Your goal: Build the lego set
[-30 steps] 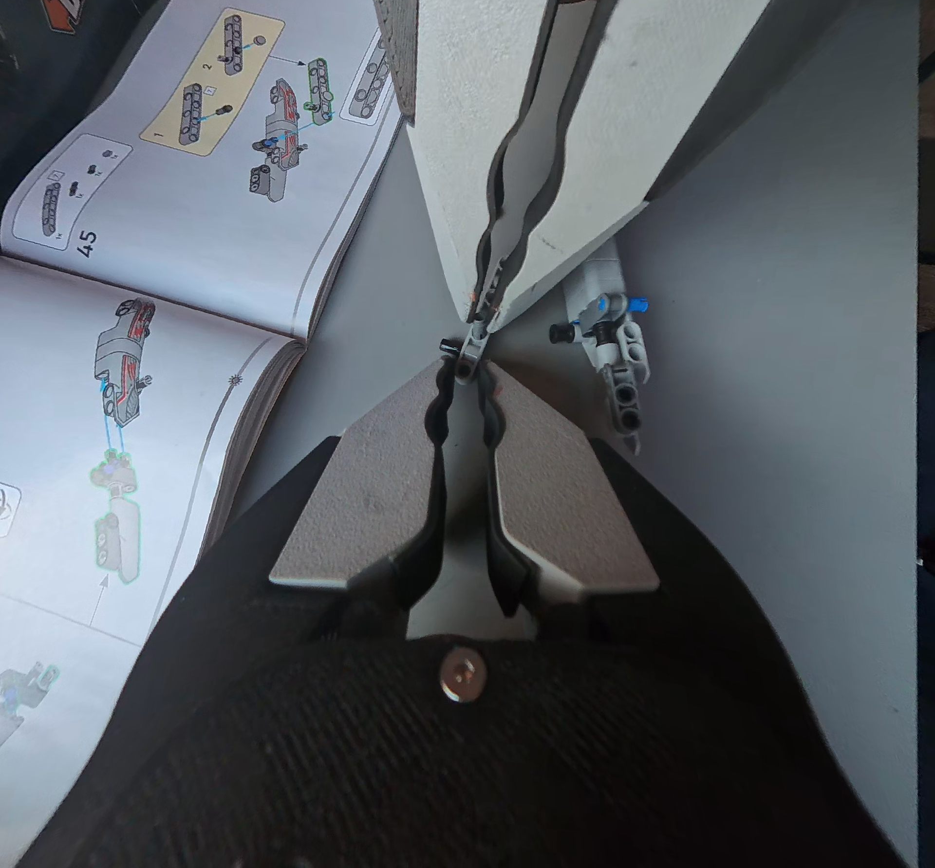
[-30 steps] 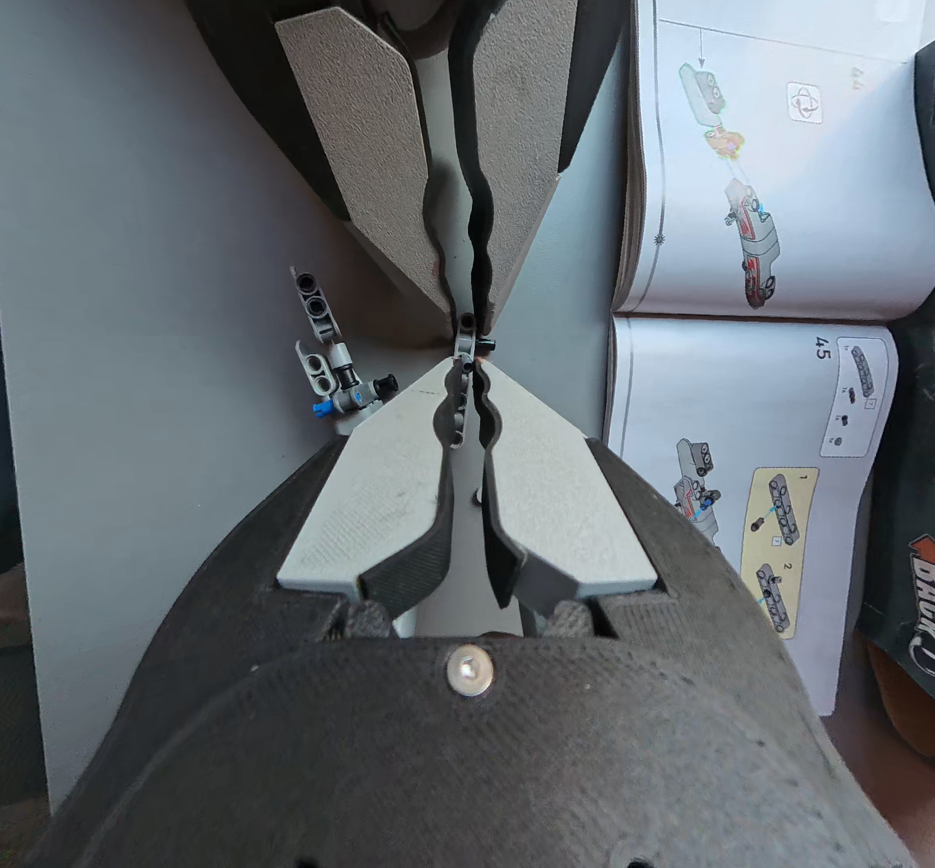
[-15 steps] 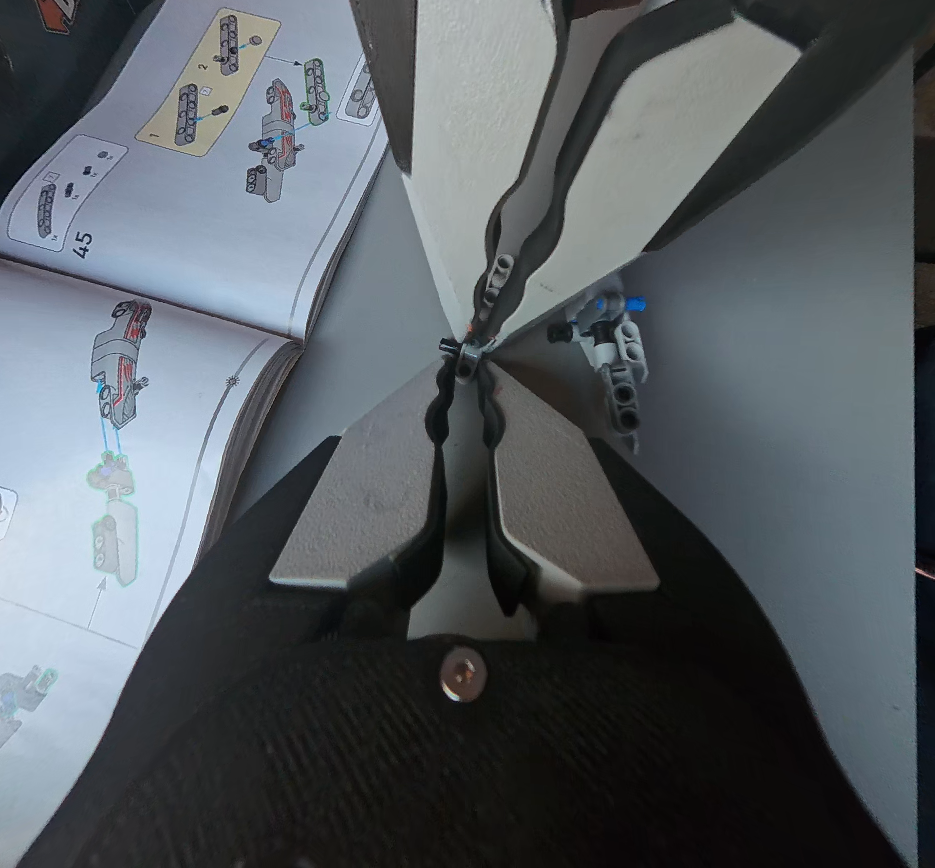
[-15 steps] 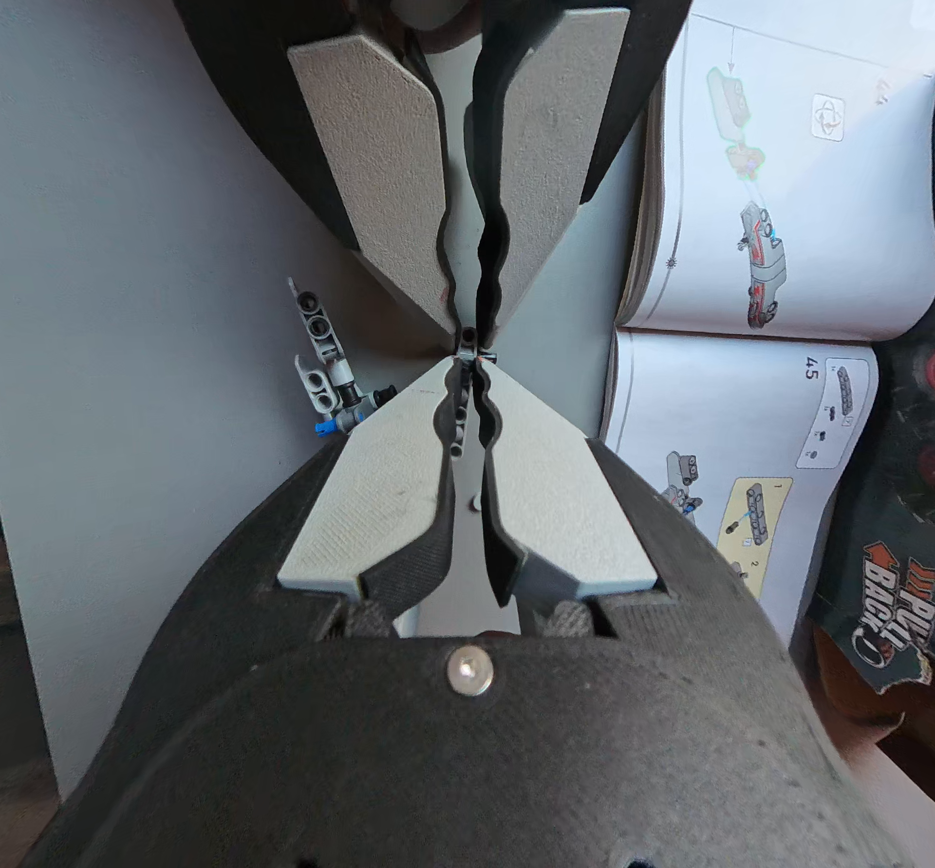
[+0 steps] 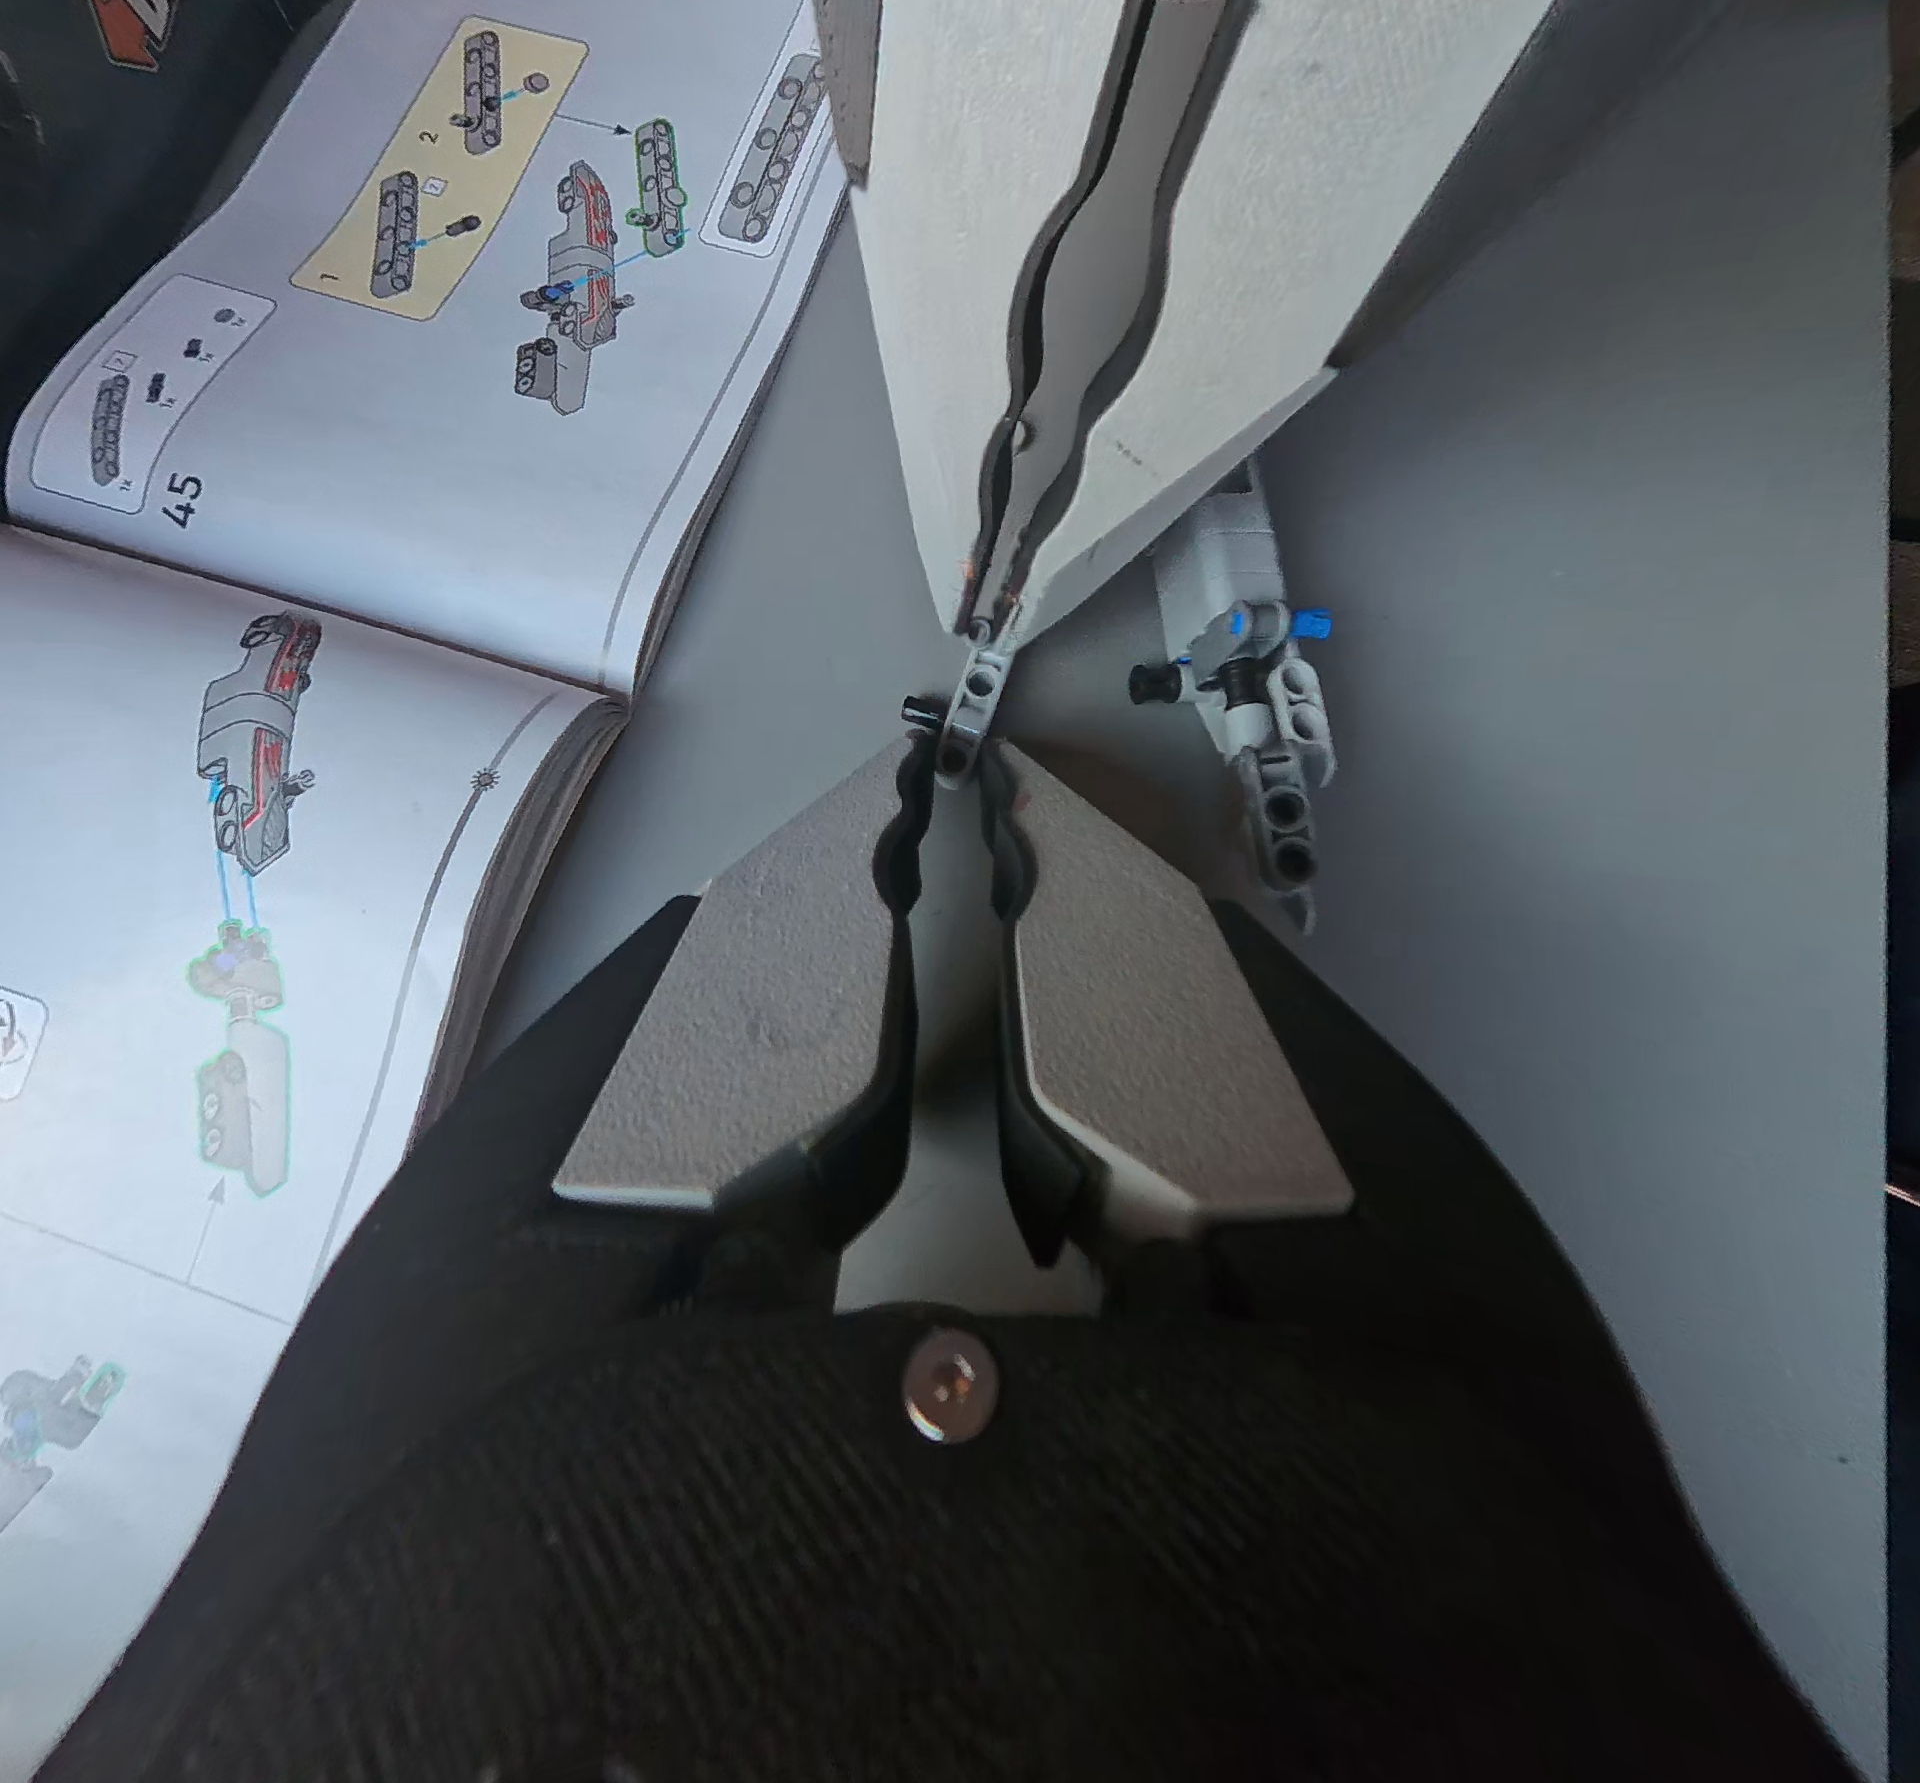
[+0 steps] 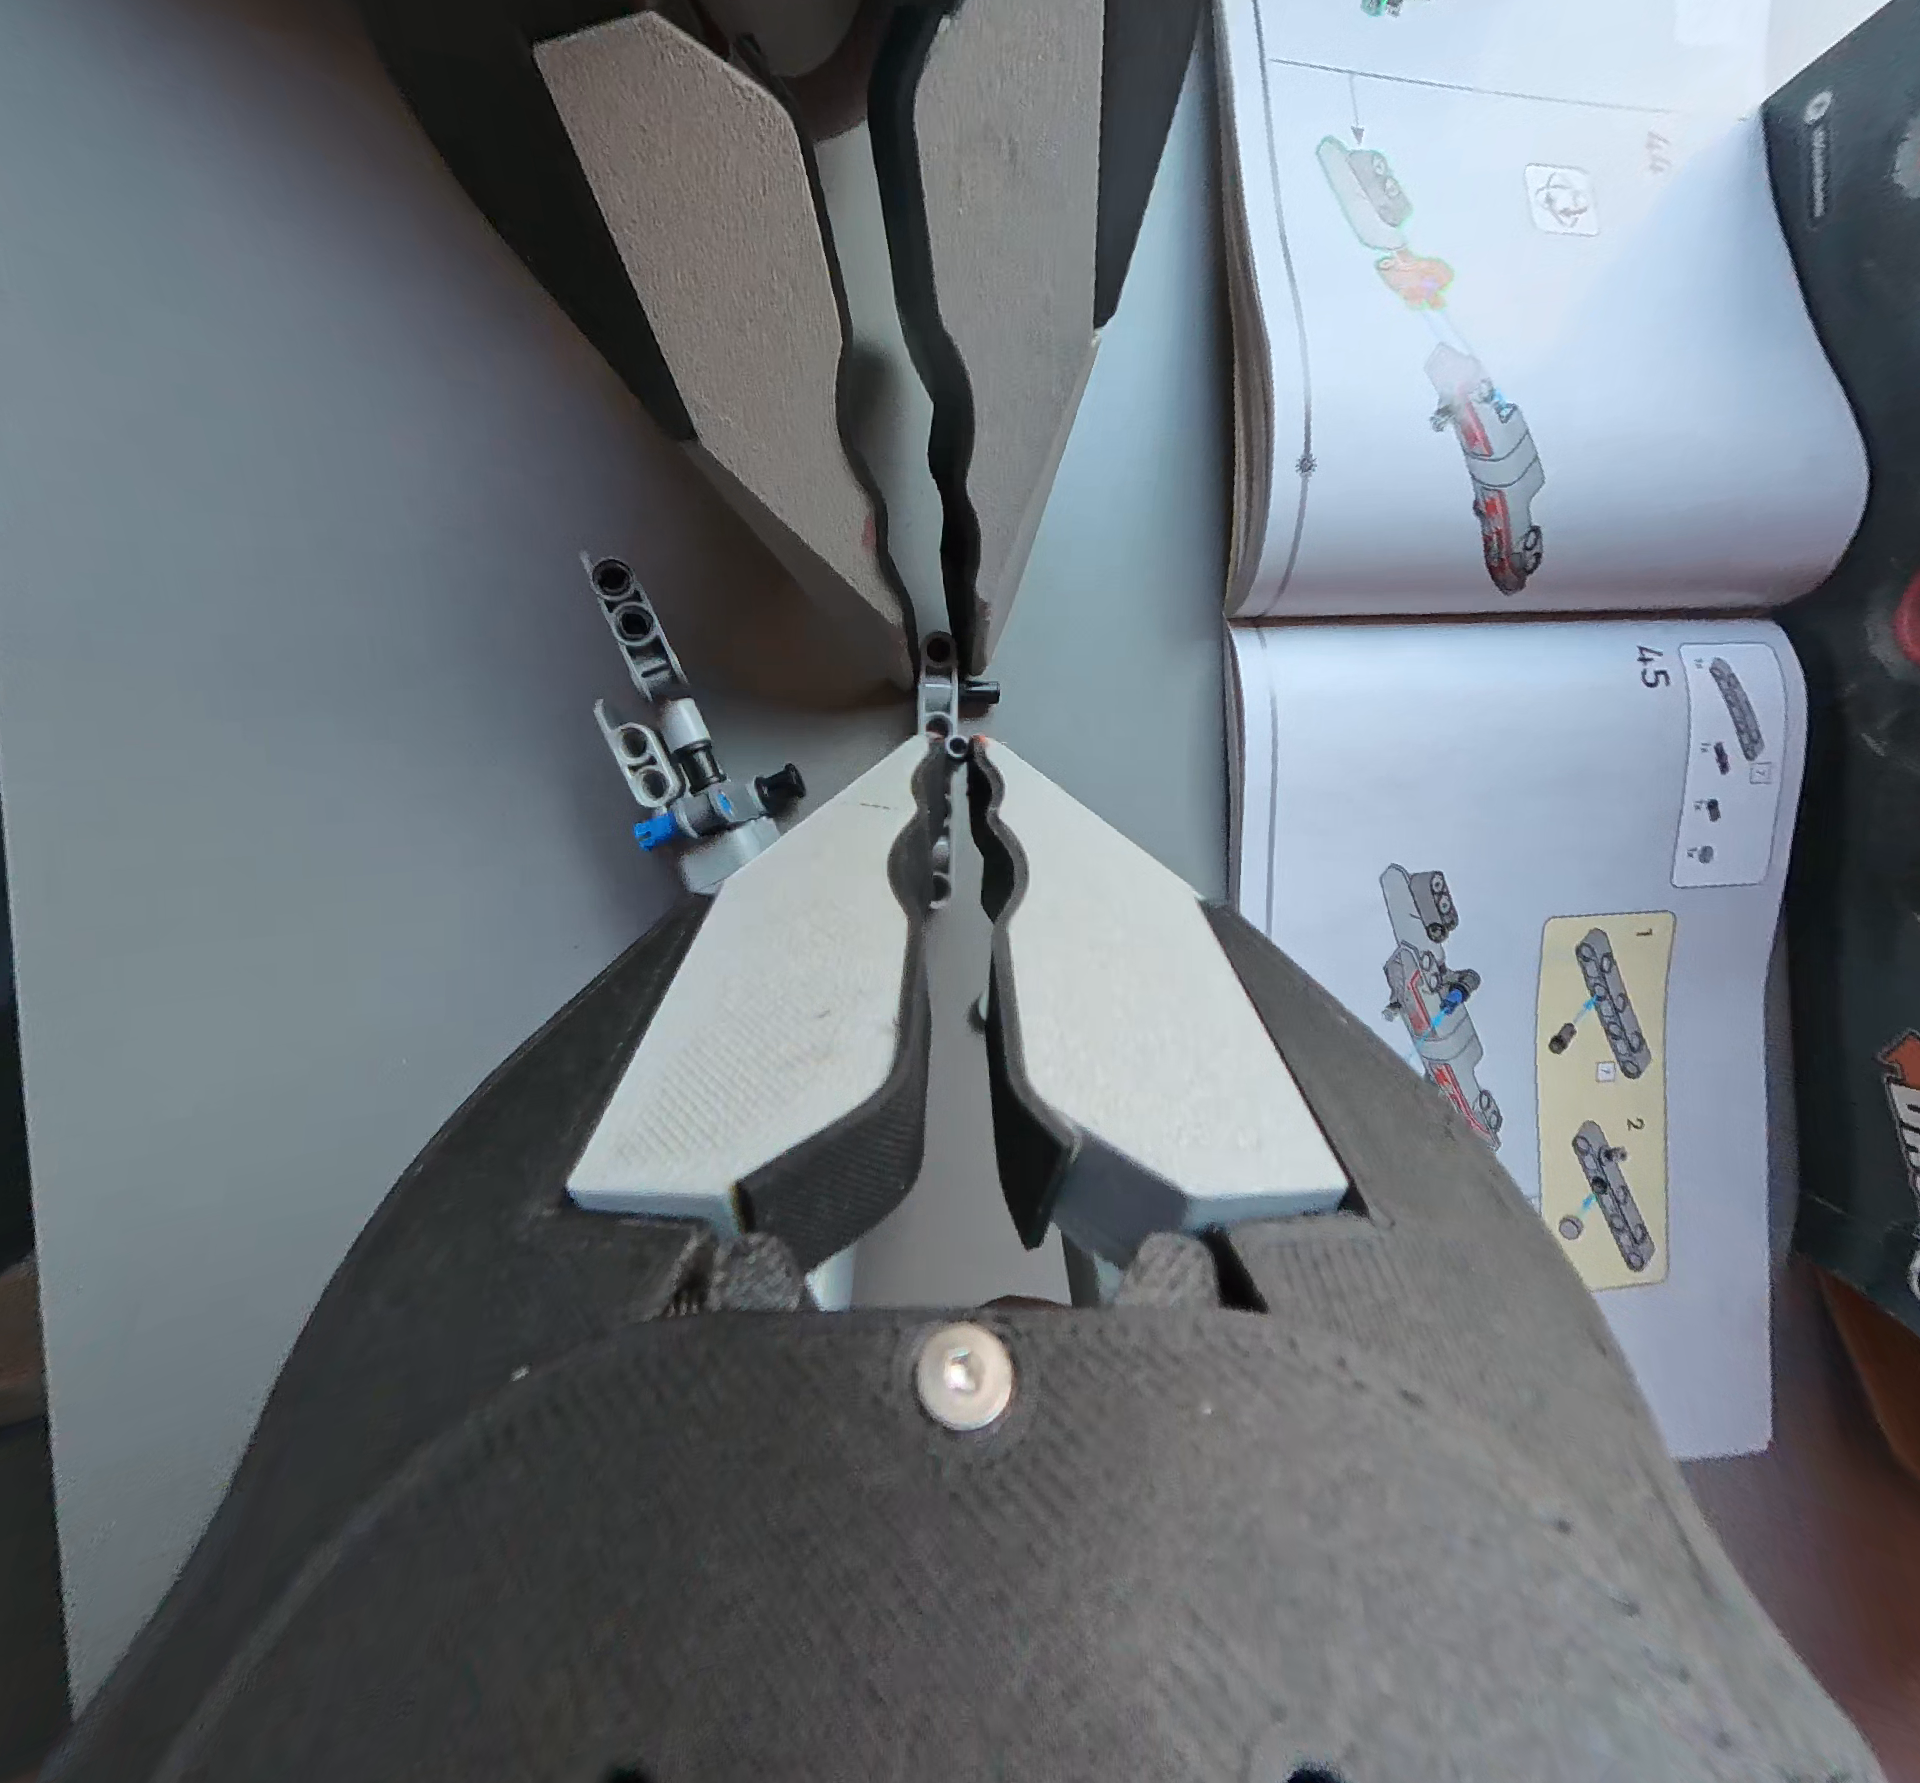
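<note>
Where claws meet, booklet (image 5: 343, 445) alongside.

Two grippers: left gripper (image 5: 951, 757) and right gripper (image 6: 954, 746), two fingers each. One grey beam (image 5: 975, 700) with one black pin (image 5: 918, 712) sticking out its side. One small grey sub-assembly (image 5: 1252, 694) on the table with one blue pin (image 5: 1311, 625); one open instruction booklet (image 5: 312, 590), two pages showing; one dark box (image 5: 94, 19).
</note>
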The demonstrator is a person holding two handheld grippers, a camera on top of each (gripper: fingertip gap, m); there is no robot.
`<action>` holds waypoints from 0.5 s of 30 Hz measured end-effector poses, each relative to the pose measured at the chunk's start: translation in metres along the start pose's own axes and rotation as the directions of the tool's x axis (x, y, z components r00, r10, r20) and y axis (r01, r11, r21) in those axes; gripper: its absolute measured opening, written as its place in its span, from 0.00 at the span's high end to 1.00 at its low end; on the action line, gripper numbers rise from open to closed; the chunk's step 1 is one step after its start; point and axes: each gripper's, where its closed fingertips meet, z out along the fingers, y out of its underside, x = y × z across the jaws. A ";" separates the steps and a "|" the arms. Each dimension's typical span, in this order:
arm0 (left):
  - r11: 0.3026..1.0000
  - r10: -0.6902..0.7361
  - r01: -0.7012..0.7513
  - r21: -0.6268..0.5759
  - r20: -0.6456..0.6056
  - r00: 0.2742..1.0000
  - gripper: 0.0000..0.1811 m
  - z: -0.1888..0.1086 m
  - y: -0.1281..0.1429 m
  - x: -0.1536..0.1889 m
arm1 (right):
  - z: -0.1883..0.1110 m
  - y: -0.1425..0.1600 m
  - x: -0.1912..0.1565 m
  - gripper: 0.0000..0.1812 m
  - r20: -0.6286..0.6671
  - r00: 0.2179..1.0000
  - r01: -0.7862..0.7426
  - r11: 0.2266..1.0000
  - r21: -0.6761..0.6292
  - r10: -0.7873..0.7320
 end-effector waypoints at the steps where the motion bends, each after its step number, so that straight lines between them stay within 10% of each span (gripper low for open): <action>1: 1.000 -0.003 0.003 0.000 -0.002 1.000 0.97 0.000 0.000 0.000 | -0.001 -0.002 0.000 1.00 0.003 1.000 -0.008 1.000 0.028 0.008; 15: 1.000 -0.001 0.001 -0.002 0.028 1.000 0.90 -0.002 0.001 -0.003 | -0.018 -0.016 0.008 1.00 0.114 0.970 -0.239 0.912 0.333 0.212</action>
